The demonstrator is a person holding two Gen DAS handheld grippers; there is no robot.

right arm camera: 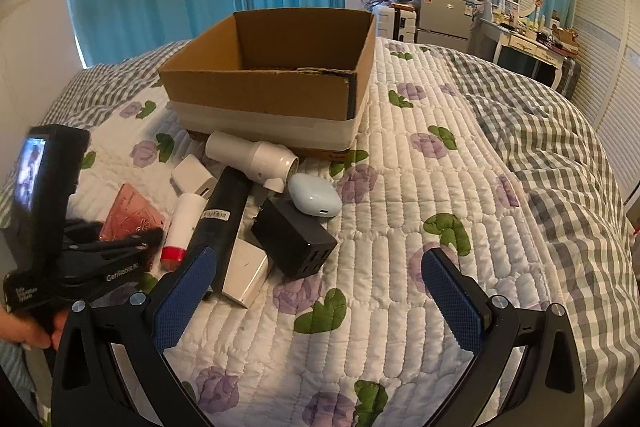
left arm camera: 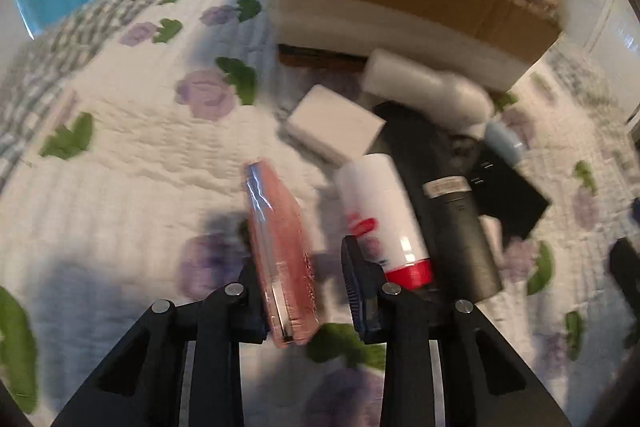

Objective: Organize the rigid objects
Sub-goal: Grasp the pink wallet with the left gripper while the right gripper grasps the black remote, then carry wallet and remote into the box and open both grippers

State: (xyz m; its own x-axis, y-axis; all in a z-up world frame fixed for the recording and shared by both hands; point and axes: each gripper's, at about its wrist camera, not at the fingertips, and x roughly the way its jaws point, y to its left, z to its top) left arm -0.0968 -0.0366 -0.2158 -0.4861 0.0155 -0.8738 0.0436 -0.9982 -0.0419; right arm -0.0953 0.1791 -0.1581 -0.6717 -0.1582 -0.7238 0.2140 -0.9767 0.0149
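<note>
My left gripper (left arm camera: 304,267) is open around a flat pink case (left arm camera: 280,251) that stands on edge against its left finger; the right finger is apart from it. The case also shows in the right wrist view (right arm camera: 130,213). A white tube with a red cap (left arm camera: 380,211), a long black cylinder (left arm camera: 448,211), a white box (left arm camera: 334,125), a white hair-dryer-like body (right arm camera: 252,153), a pale blue case (right arm camera: 314,199) and a black charger (right arm camera: 294,241) lie in a pile before the open cardboard box (right arm camera: 256,95). My right gripper (right arm camera: 320,267) is open and empty above the quilt.
Everything lies on a bed with a white floral quilt (right arm camera: 400,187) and a grey checked blanket (right arm camera: 552,163) to the right. A white adapter (right arm camera: 244,277) lies by my right gripper's left finger. Blue curtains, a dresser and a wall screen stand behind.
</note>
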